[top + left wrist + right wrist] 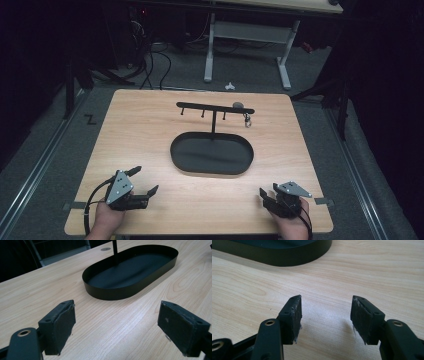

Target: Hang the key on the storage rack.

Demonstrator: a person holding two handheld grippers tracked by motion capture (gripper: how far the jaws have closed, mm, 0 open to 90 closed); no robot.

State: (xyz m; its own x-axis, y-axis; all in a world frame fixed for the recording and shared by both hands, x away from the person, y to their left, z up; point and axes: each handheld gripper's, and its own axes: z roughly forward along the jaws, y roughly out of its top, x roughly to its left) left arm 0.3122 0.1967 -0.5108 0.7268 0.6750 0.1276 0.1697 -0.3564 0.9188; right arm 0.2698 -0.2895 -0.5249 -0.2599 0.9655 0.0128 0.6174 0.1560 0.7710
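Hands sit low in the high view, one near each bottom corner of the wooden table (150, 125). Our left gripper (145, 181) is at the lower left of the frame, and its jaws stand wide apart with nothing between them. In the left gripper view we see only bare wood between the two pads (62, 325). Our right gripper (267, 194) is at the lower right, and it is spread too — in the right gripper view the pads (294, 317) have plain table between them and hold nothing.

The black oval tray (212, 170) lies in the middle of the frame, well apart from both grippers. A thin post comes up from it and carries a black bar with little hooks (215, 108), just above the tray in the picture. A small metal thing (247, 120) hangs under the right end of the bar — we think it is a ring or a clasp, but it is too small to tell.

We judge that no grab is under way yet; both hands wait at the near edge. The next move likely calls for a long reach up the frame to the bar, with the jaws brought closer together for so small a thing, and a gentle touch so the stand does not tip.
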